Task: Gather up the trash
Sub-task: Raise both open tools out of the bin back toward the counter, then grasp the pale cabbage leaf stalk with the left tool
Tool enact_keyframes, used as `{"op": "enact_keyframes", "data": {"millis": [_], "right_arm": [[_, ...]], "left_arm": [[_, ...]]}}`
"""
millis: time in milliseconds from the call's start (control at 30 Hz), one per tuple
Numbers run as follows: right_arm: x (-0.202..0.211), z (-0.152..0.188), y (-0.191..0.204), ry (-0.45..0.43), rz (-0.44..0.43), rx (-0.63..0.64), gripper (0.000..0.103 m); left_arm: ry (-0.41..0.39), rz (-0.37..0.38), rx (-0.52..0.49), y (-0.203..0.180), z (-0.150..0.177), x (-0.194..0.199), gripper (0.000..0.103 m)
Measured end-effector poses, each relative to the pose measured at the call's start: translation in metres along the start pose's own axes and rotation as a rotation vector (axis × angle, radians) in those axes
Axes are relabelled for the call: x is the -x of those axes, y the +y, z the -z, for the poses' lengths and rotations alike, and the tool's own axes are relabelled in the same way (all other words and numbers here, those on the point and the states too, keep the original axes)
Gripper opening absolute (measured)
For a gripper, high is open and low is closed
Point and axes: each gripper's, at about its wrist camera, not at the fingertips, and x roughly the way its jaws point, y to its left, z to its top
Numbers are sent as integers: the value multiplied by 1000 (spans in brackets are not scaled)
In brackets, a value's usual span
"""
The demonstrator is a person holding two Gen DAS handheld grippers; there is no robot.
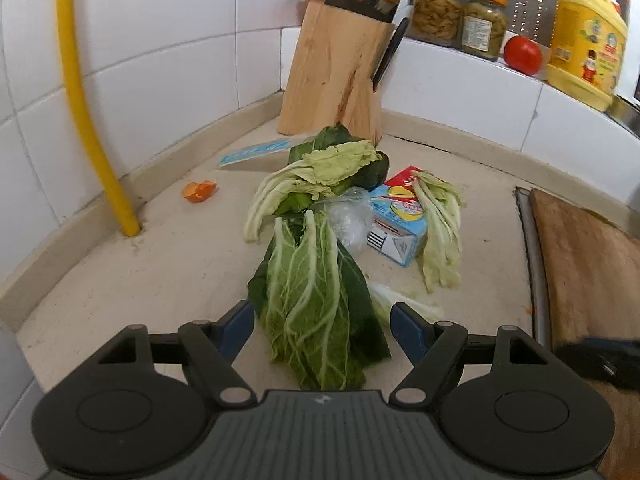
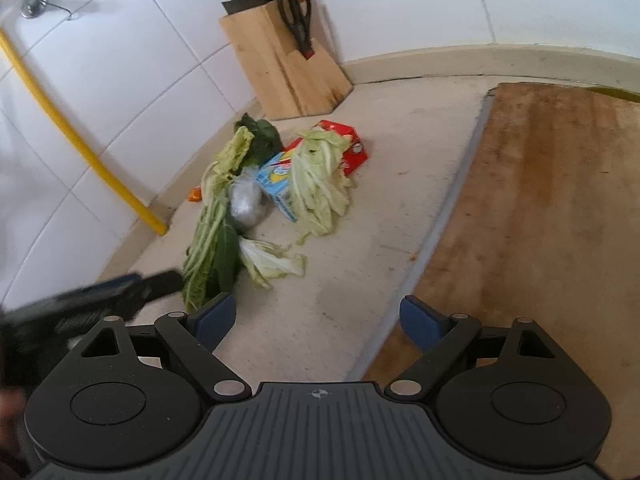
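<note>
Left gripper (image 1: pixel 322 330) hovering, fingers parted and empty, straddling near end of dark cabbage leaf (image 1: pixel 316 300) on desk (image 1: pixel 140 280); leaf's long axis running 12-to-6. Right gripper (image 2: pixel 318 320) gaping, empty; trash pile (image 2: pixel 280 184) lying at 11 o'clock, farther off. Left nearer.

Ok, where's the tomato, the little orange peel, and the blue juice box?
tomato (image 1: pixel 522 55), left wrist view, middle of its red skin.
orange peel (image 1: pixel 199 191), left wrist view, centre of the scrap.
blue juice box (image 1: pixel 394 224), left wrist view, its printed top face.
</note>
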Motion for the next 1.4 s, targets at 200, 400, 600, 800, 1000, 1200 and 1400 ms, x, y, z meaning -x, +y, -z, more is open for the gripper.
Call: {"op": "enact_keyframes", "data": {"millis": [200,400,600,800,1000,1200,1400], "right_arm": [[25,10,2,-60,29,2,93],[27,11,11,-61,33,12,91],[29,13,25,-60,46,60,85],[27,16,28,-45,47,76,86],[24,17,34,-27,34,83,89],[27,17,41,-19,60,104,89],[25,21,54,-9,61,119,90]], "left_arm": [[73,31,20,12,3,-17,31],[105,72,38,29,19,-8,11],[128,77,38,52,38,33,10],[94,50,2,56,42,45,47],[53,33,-58,43,39,27,70],[11,-50,-141,32,43,12,70],[53,-31,-107,42,50,3,70]]}}
